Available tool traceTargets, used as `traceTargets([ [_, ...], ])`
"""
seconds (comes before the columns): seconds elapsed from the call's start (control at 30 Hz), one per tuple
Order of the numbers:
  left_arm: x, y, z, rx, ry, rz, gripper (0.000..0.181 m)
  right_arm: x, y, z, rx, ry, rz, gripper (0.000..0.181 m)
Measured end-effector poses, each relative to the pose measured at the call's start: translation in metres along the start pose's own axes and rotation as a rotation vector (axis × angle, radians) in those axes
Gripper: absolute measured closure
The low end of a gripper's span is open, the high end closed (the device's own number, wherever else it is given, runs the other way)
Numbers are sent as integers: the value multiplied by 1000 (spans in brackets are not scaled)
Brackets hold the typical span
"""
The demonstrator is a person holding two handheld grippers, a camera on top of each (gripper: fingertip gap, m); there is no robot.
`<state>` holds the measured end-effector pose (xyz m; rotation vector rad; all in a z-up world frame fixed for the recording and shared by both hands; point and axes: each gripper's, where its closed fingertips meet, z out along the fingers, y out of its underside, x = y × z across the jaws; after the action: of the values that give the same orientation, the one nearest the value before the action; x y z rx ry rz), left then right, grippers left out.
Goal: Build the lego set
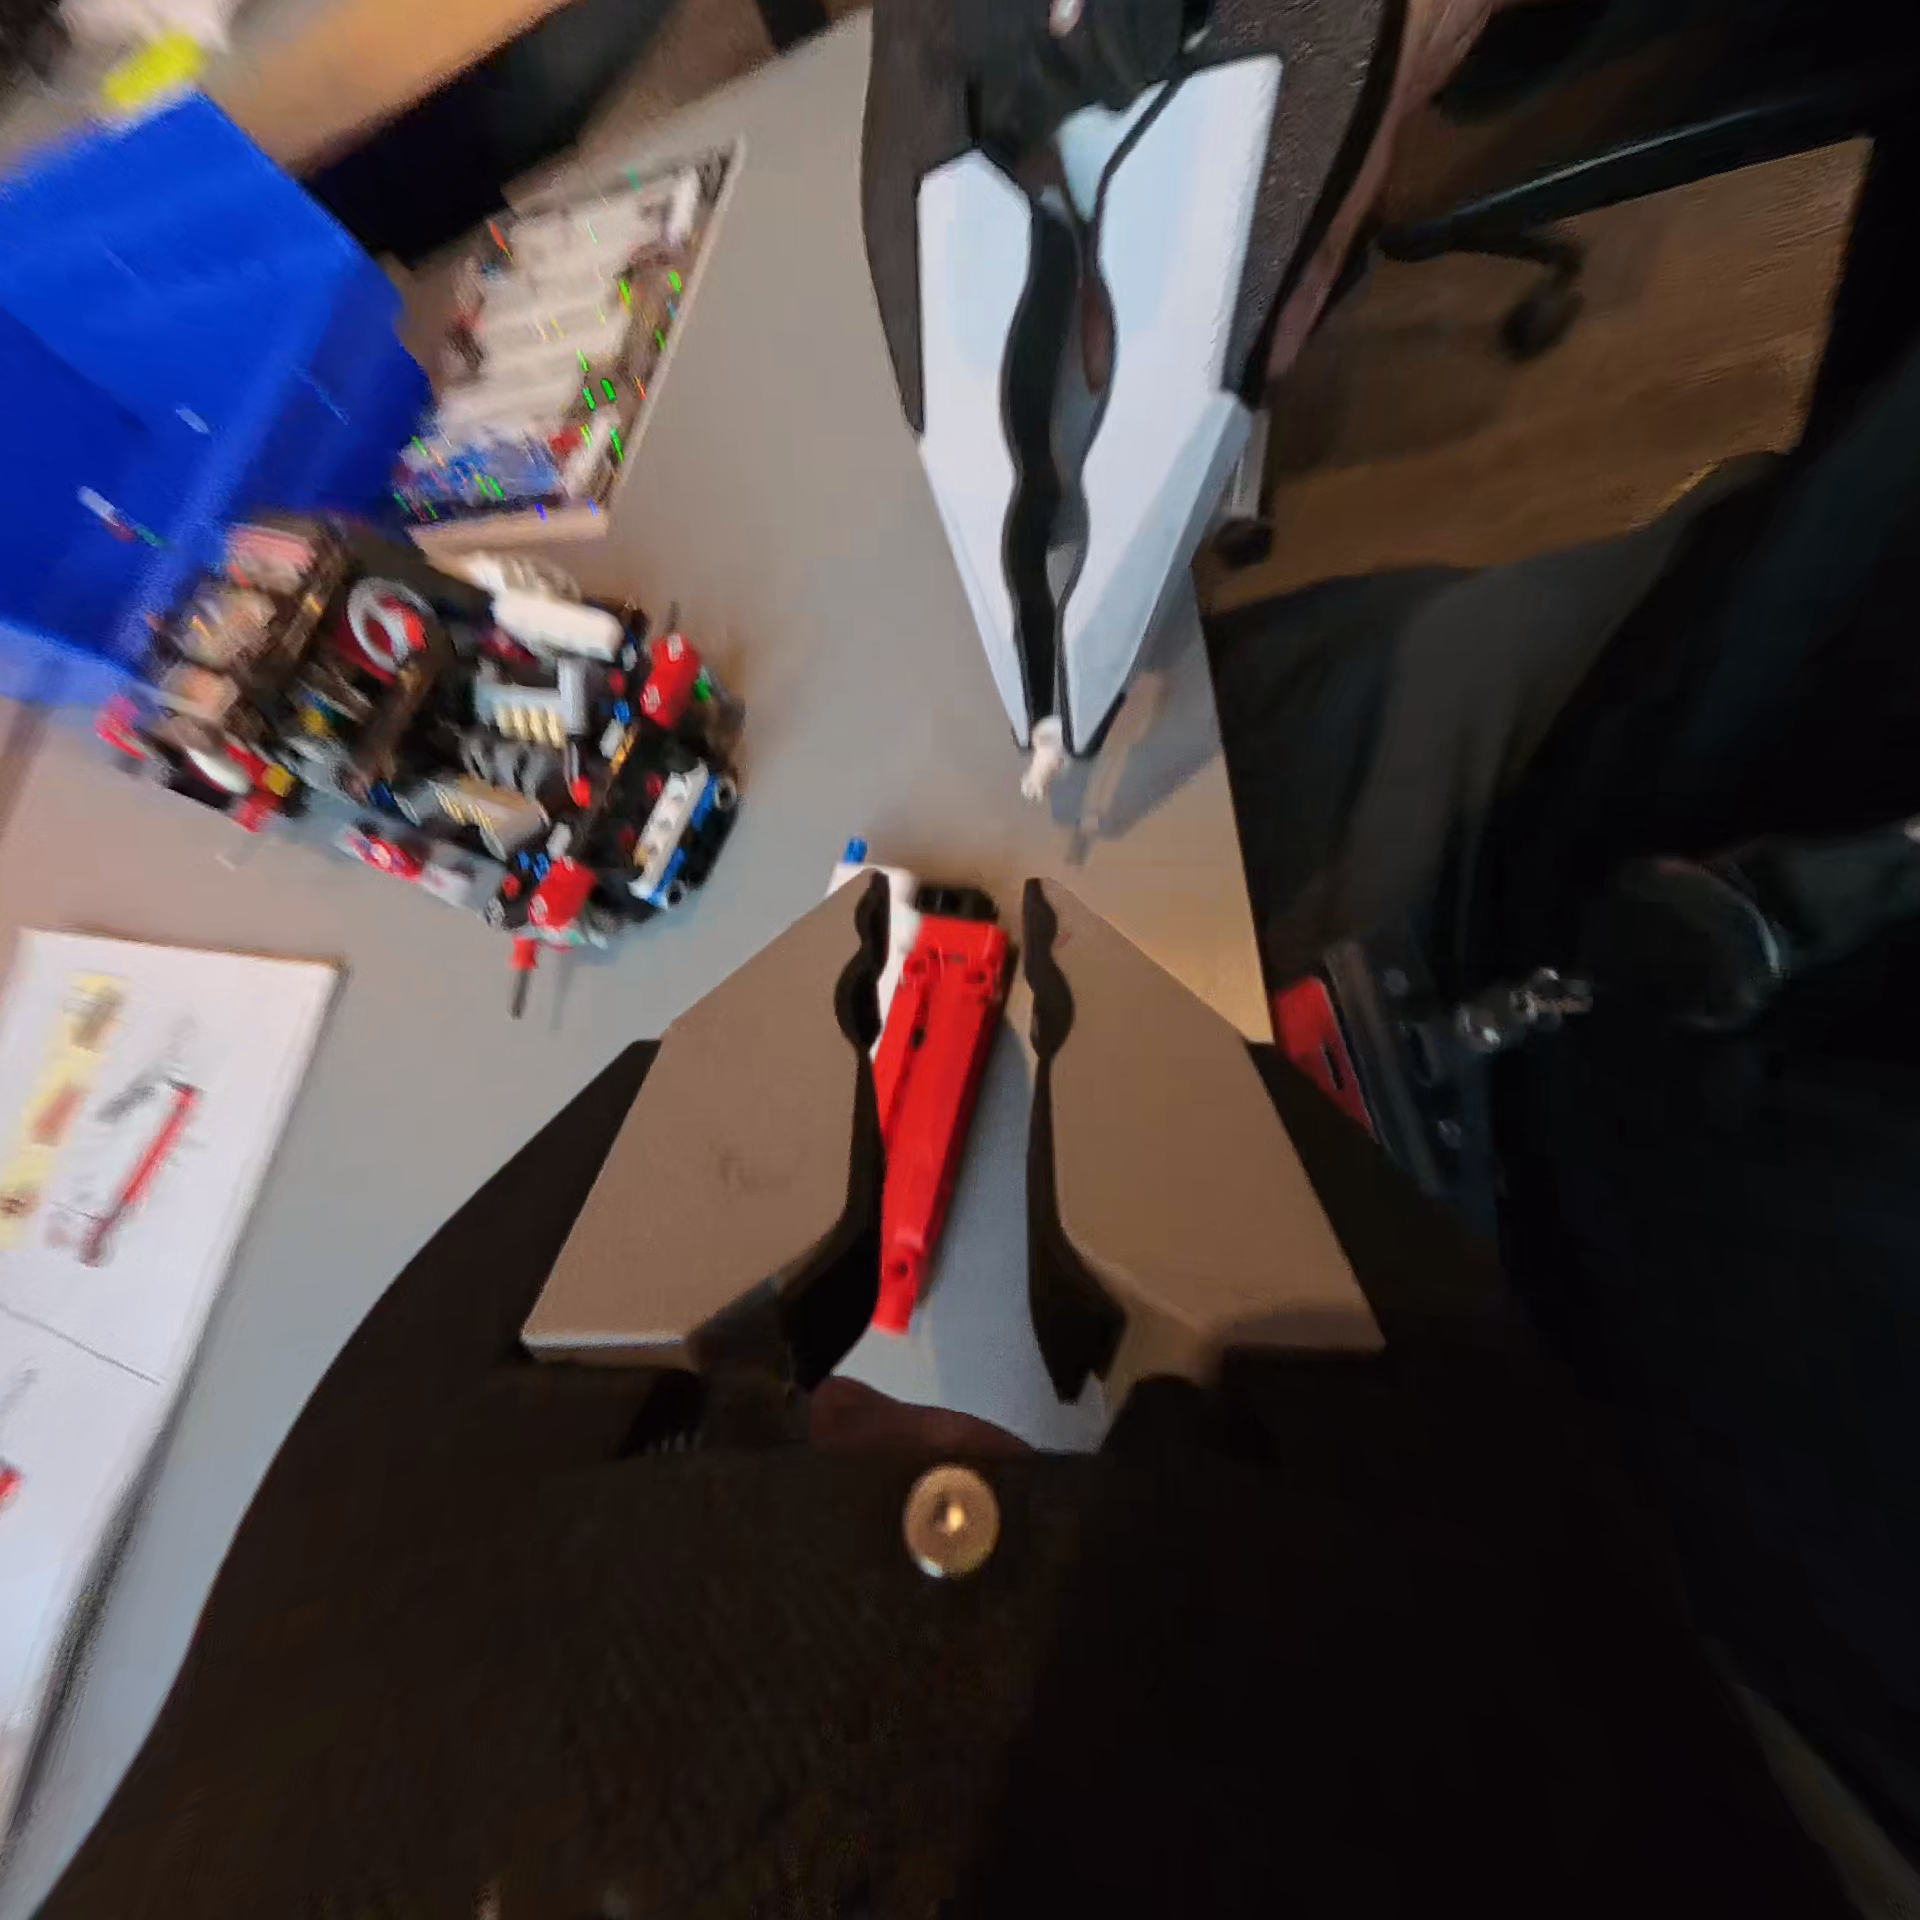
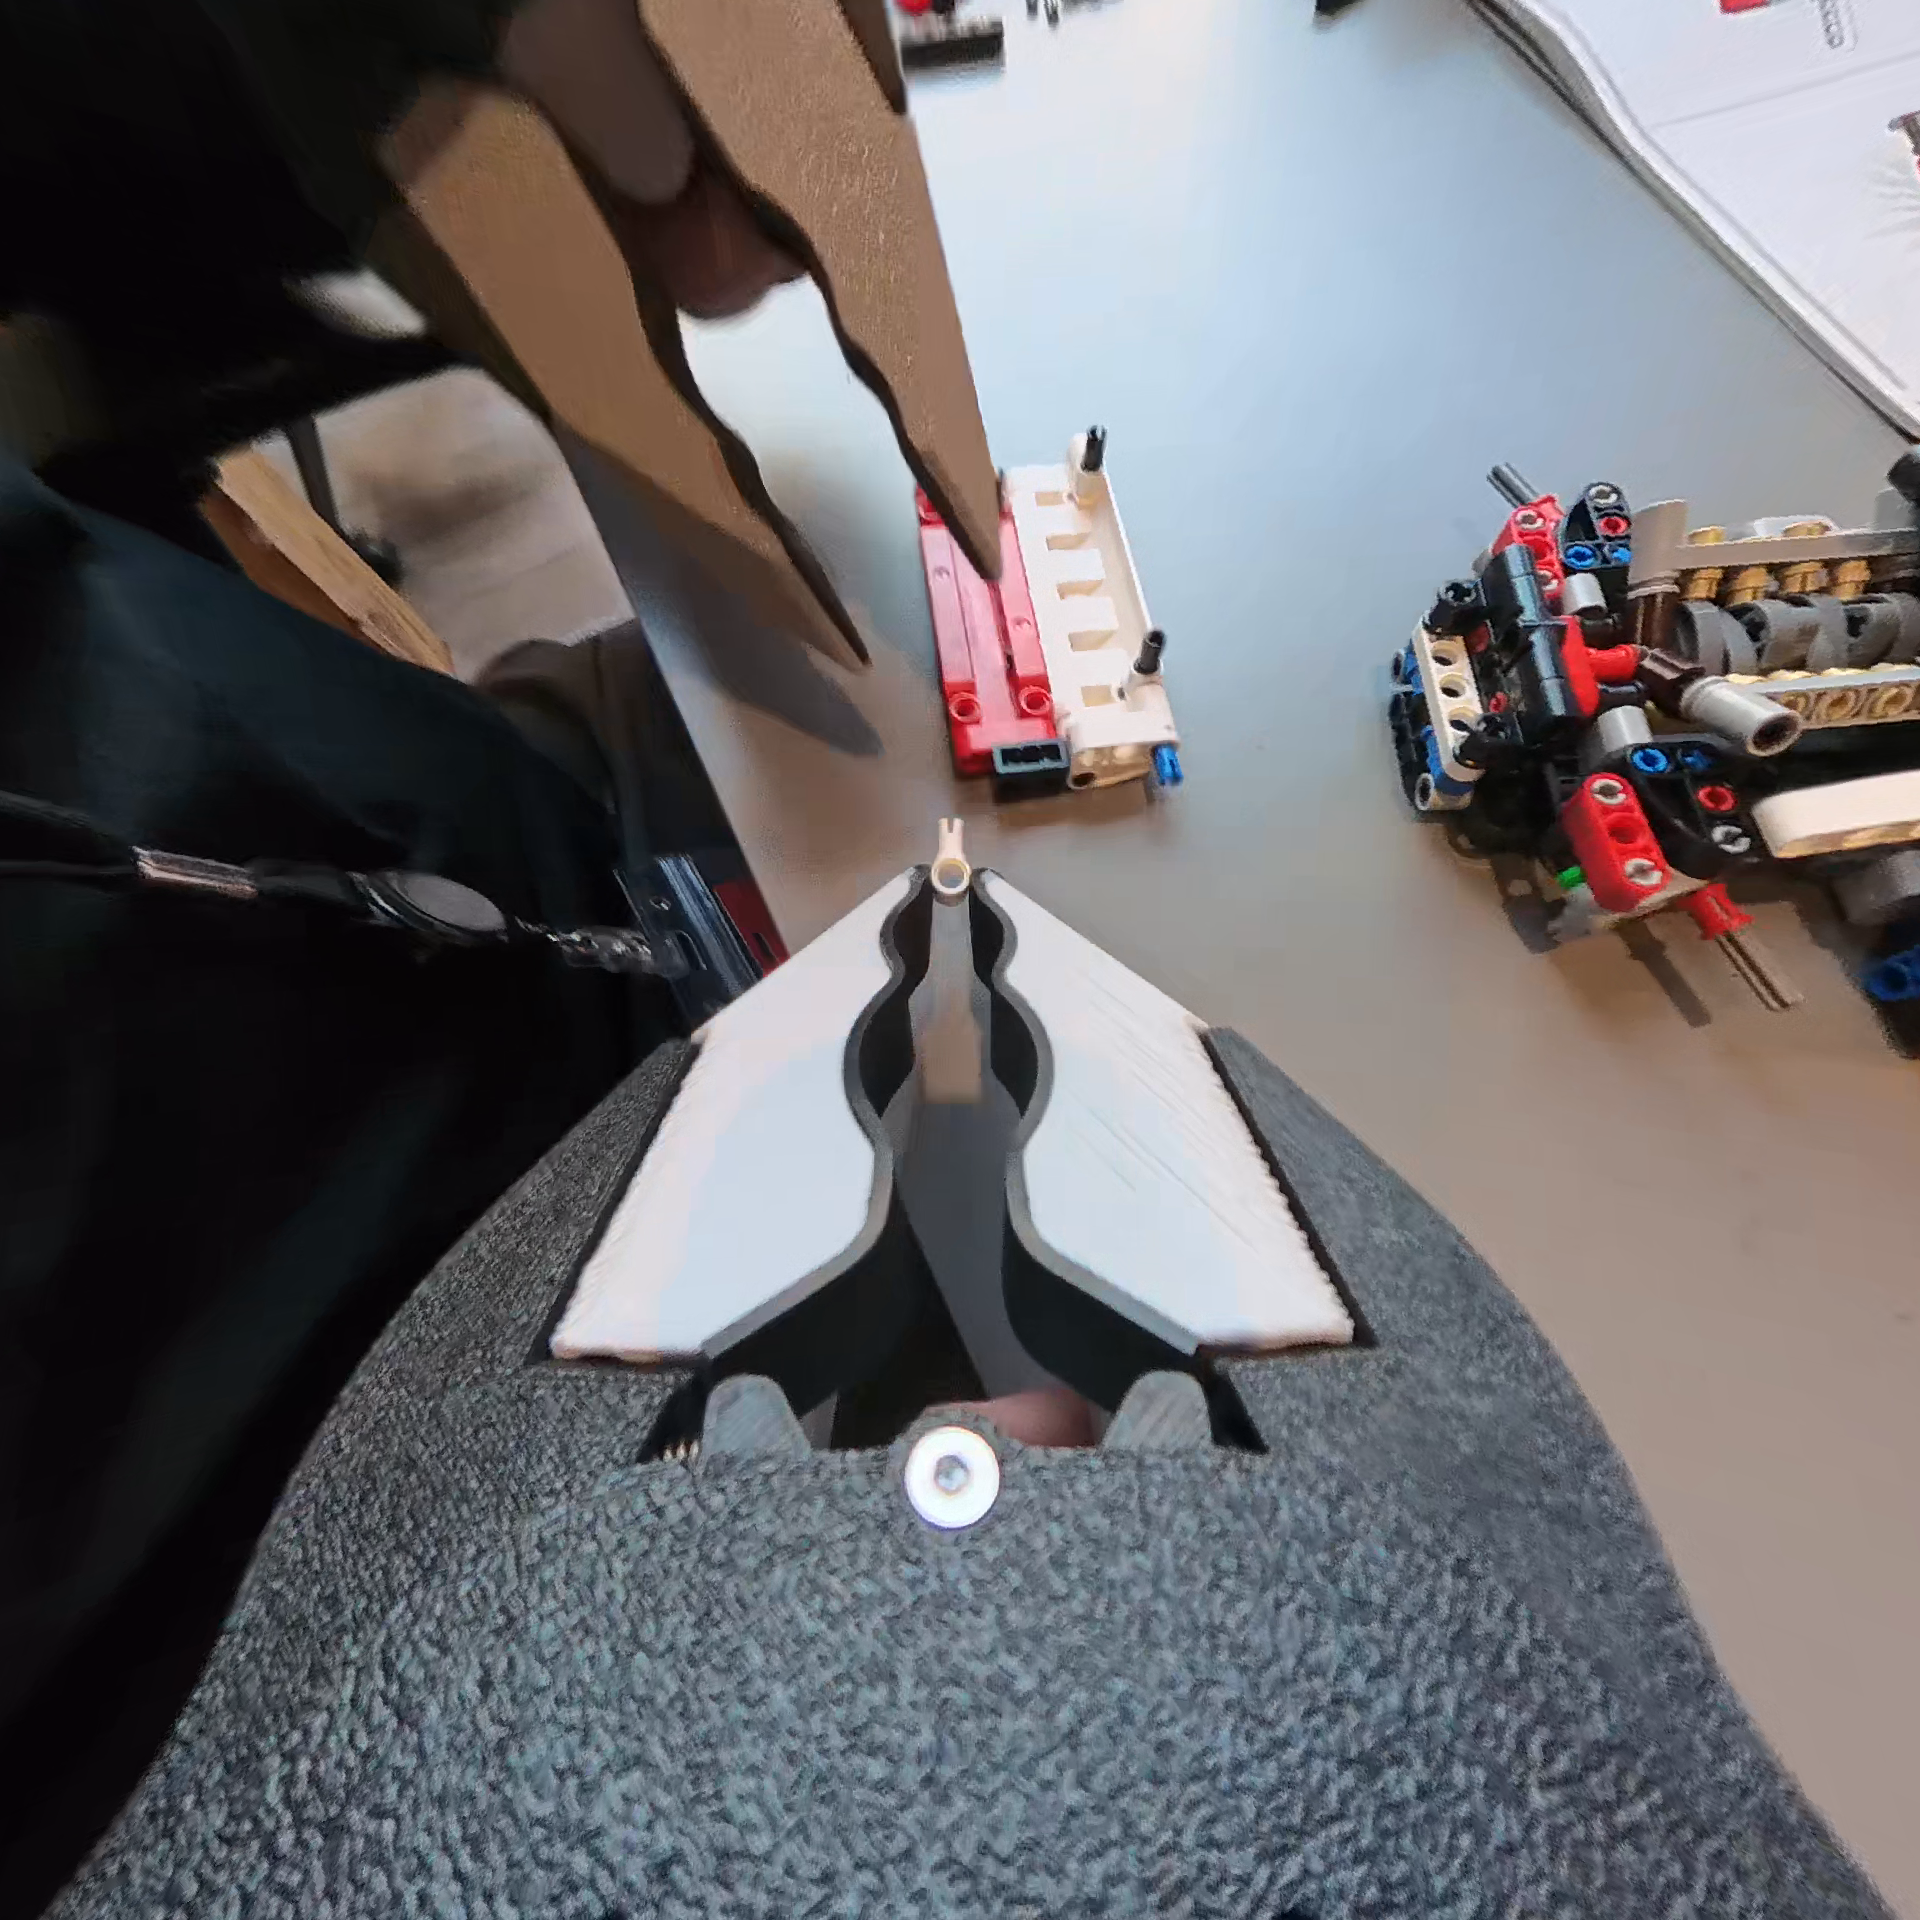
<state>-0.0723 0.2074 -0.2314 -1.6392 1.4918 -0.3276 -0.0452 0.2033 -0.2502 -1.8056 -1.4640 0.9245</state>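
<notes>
The right gripper [image 2: 950, 878], with white fingers, is closed on a tiny cream peg [image 2: 949, 864] that sticks out past its tips, near the middle of the right wrist picture. Just above it on the grey table [image 2: 1299, 343] lies a flat red and white piece [image 2: 1049, 634]. The left gripper [image 2: 920, 613], with brown fingers, is open, and one tip touches the red part. In the left wrist picture the red part [image 1: 935, 1081] lies between those open fingers. The big half-built model [image 2: 1652, 707] sits at the right of the right wrist picture. A white booklet [image 2: 1766, 156] lies in the upper right corner. A blurry blue box [image 1: 156, 364] shows at the upper left of the left wrist picture.
</notes>
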Motion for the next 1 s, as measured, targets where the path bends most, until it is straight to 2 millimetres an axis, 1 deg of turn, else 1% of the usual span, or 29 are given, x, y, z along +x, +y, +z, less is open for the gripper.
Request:
traceTargets([
  [0.07,9,-7,9,-5,-70,148,159,-9,-4,-1,30,-50,34,174],
  [0.13,13,-10,15,-9,-147,289,166,-13,-5,0,41,-72,62,174],
  [0.17,16,-10,16,-12,-156,331,172,-15,-5,0,44,-83,83,175],
  [0.2,17,-11,16,-9,-173,356,173,-15,-5,0,47,-90,106,175],
  [0.3,19,-15,15,15,-190,375,178,-16,-8,-4,82,-132,194,174],
  [0.33,18,-16,15,19,-196,380,175,-17,-8,-5,86,-148,220,174],
  [0.67,21,-15,15,20,-163,389,176,-19,-6,-4,102,-264,381,174],
  [0.73,24,-14,14,25,-126,401,160,-19,-6,-3,102,-271,395,174],
  [0.8,26,-16,13,35,-109,403,161,-19,-5,-3,103,-285,411,174],
  [0.87,26,-16,15,35,-109,407,168,-21,-6,-3,107,-304,431,174],
  [1.0,27,-14,20,32,-104,433,175,-24,-8,-4,124,-357,484,174],
])
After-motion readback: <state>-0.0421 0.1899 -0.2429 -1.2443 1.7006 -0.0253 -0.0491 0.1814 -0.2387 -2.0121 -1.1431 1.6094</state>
